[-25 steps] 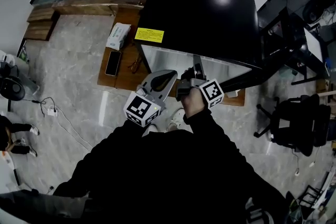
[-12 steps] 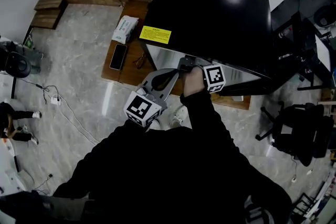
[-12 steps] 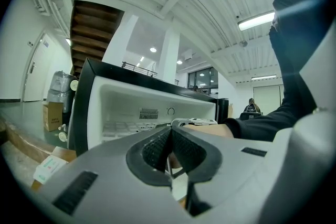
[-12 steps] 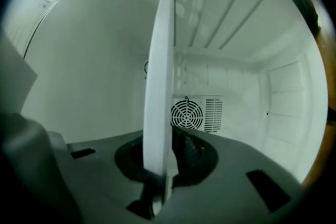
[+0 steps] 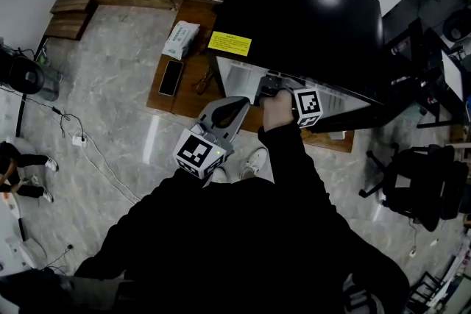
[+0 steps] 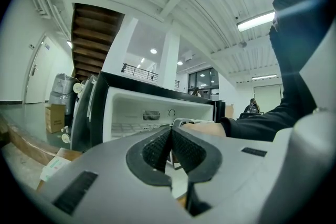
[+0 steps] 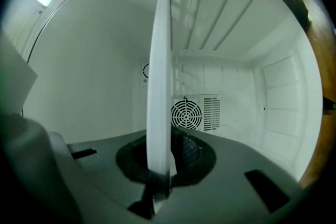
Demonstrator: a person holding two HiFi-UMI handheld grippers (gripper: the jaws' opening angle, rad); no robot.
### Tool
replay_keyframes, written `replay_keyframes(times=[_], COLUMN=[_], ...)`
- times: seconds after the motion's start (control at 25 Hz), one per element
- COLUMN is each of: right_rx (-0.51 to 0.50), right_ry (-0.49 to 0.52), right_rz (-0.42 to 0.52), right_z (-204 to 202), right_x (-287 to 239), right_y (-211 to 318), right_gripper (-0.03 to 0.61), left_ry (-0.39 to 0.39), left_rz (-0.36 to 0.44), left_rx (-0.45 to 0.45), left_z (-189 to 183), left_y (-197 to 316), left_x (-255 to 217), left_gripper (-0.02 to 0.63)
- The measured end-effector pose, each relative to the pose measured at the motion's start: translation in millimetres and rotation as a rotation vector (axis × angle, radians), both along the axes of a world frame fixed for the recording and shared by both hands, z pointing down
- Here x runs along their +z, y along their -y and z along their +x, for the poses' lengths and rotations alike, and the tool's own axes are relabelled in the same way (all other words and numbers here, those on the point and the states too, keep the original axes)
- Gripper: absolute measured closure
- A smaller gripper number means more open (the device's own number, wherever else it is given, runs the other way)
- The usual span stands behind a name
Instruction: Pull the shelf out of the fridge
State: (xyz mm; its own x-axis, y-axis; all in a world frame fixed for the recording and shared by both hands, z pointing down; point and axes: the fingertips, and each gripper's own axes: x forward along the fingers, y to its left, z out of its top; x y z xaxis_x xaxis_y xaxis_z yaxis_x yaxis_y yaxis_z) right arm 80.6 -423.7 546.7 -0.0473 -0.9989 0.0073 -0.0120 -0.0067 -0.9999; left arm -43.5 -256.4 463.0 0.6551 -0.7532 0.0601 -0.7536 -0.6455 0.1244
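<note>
White shelf (image 7: 159,86), black fridge (image 5: 302,11) bearing a yellow label (image 5: 229,43).

The thin white shelf (image 7: 159,86), seen edge-on, lies inside the black fridge (image 5: 305,18), which stands open with a white interior.

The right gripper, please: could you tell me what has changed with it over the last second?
The right gripper moved forward into the open fridge, and its jaws are closing on the front edge of the white shelf between them. The left gripper stayed shut and empty, back outside the fridge.
</note>
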Motion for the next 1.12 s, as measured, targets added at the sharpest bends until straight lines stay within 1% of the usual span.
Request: replay_keyframes(times=[0.28, 0.92, 1.12], right_rx=[0.004, 0.020, 0.004], right_ry=[-0.007, -0.019, -0.025], right_rz=[-0.004, -0.010, -0.011], right_z=[-2.5, -8.9, -12.1], right_x=[-1.9, -0.9, -3.5], right_y=[-27.0, -118.6, -152.1], right_gripper=[0.549, 0.549, 0.548], left_ry=[-0.007, -0.017, -0.021], left_rz=[0.003, 0.038, 0.049], left_rx=[0.005, 0.093, 0.108], left_z=[-13.2, -14.4, -20.2], left_y=[-21.3, -90.3, -111.3], left_x=[-4.3, -11.1, -14.2], left_gripper=[0.607, 0.607, 0.607])
